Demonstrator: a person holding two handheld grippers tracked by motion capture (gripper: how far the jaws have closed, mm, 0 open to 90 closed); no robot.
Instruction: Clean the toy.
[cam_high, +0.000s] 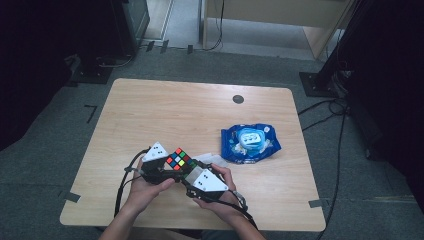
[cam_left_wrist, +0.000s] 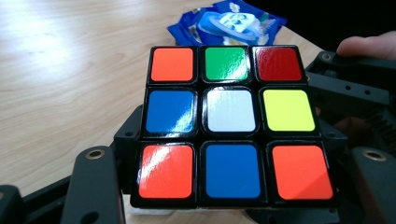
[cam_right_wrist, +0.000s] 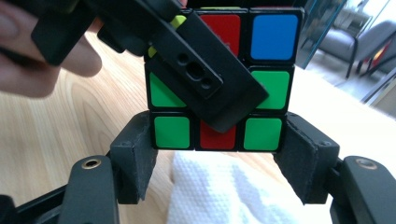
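Two tools meet on one puzzle cube (cam_high: 179, 159), held up just above the near edge of a pale wooden worktop (cam_high: 165, 112)! Left tool (cam_high: 162, 167) is clamped on the cube, right tool (cam_high: 192, 175) clamped on its bottom layer. White cloth (cam_right_wrist: 219, 191) lies beneath, a blue packet (cam_high: 250, 142) sits off to the right, a dark round cap (cam_high: 238, 99) sits near the far edge. Grey carpet (cam_high: 60, 130) surrounds, cables (cam_high: 330, 115) trailing at right.

One puzzle cube (cam_high: 180, 159), one blue packet (cam_high: 250, 142), one white cloth (cam_right_wrist: 219, 191) — two claws.
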